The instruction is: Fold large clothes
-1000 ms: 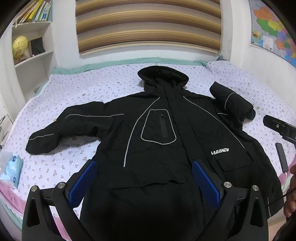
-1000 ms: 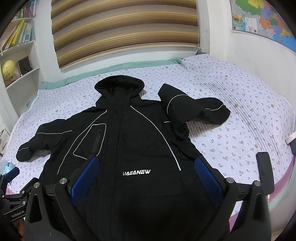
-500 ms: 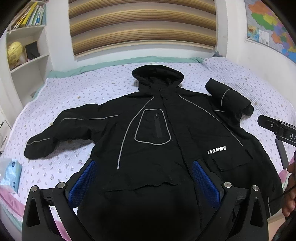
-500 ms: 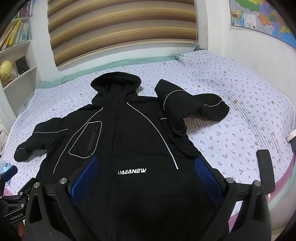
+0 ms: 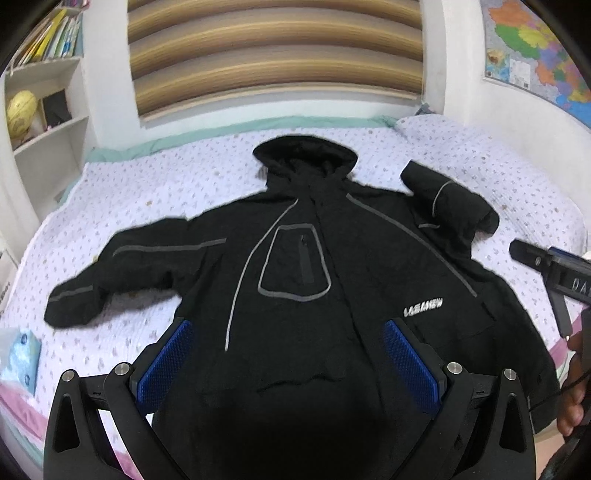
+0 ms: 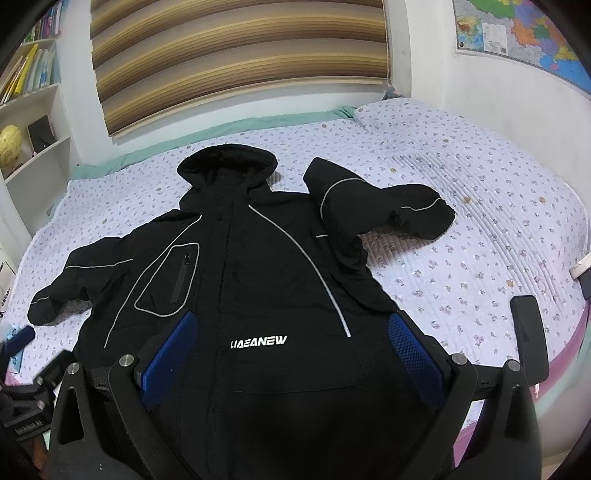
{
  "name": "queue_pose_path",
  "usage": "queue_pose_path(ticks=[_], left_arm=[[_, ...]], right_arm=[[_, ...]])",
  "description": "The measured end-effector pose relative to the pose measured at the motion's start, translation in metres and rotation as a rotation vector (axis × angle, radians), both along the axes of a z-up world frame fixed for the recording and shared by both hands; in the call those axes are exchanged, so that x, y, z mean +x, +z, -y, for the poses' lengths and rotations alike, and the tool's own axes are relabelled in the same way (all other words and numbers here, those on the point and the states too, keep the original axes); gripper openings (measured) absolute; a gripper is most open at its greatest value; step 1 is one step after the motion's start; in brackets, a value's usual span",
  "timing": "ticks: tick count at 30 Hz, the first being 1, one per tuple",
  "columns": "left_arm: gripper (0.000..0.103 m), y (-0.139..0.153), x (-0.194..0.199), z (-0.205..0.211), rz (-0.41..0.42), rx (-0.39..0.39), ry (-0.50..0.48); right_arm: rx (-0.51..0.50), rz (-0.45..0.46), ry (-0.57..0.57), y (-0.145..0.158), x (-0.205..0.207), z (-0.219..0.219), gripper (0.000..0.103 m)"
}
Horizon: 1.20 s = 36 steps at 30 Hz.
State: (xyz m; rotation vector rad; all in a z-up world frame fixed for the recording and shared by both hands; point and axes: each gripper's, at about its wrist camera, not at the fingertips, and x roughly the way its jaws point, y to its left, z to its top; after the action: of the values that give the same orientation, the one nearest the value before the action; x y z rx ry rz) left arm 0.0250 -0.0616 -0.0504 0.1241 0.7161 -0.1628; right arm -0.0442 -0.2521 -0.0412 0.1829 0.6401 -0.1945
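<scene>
A large black hooded jacket (image 5: 295, 295) (image 6: 258, 280) with grey piping and a white chest logo lies face up on the bed, hood pointing to the far wall. Its left sleeve (image 5: 122, 273) stretches out flat; the other sleeve (image 6: 373, 206) is bent back on itself near the shoulder. My left gripper (image 5: 286, 363) hovers open above the jacket's lower front, blue pads wide apart, nothing between them. My right gripper (image 6: 291, 360) is also open, above the hem near the logo. The right gripper's body (image 5: 550, 266) shows at the right edge of the left wrist view.
The bed (image 6: 480, 236) has a floral lilac cover with pink edging in front. A black phone-like slab (image 6: 528, 339) lies at its right front edge, a blue-and-white packet (image 5: 22, 354) at the left. A bookshelf (image 5: 40, 110) stands left, and a map (image 6: 517, 29) hangs right.
Both grippers have drawn back and up a little, so the jacket sits lower and smaller in view. The jacket itself has not moved, and both grippers stay open.
</scene>
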Motion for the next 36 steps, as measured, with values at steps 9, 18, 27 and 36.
queue_pose_path(ticks=[9,18,27,36], left_arm=[[0.102,0.036,0.029,0.044,0.061,-0.034,-0.097],[0.102,-0.036,0.139,0.116,-0.258,-0.311,-0.254],[0.092,-0.118,0.232,0.208,-0.258,-0.194,-0.251],[0.08,-0.172,0.244,0.214,-0.254,-0.175,-0.248]], right_arm=[[0.001,0.037,-0.025,0.011,0.001,0.042,0.103],[0.142,-0.013,-0.203,-0.028,0.028,0.194,0.092],[0.306,-0.062,-0.263,-0.078,0.108,0.317,0.078],[0.436,-0.12,-0.296,-0.144,0.196,0.385,0.076]])
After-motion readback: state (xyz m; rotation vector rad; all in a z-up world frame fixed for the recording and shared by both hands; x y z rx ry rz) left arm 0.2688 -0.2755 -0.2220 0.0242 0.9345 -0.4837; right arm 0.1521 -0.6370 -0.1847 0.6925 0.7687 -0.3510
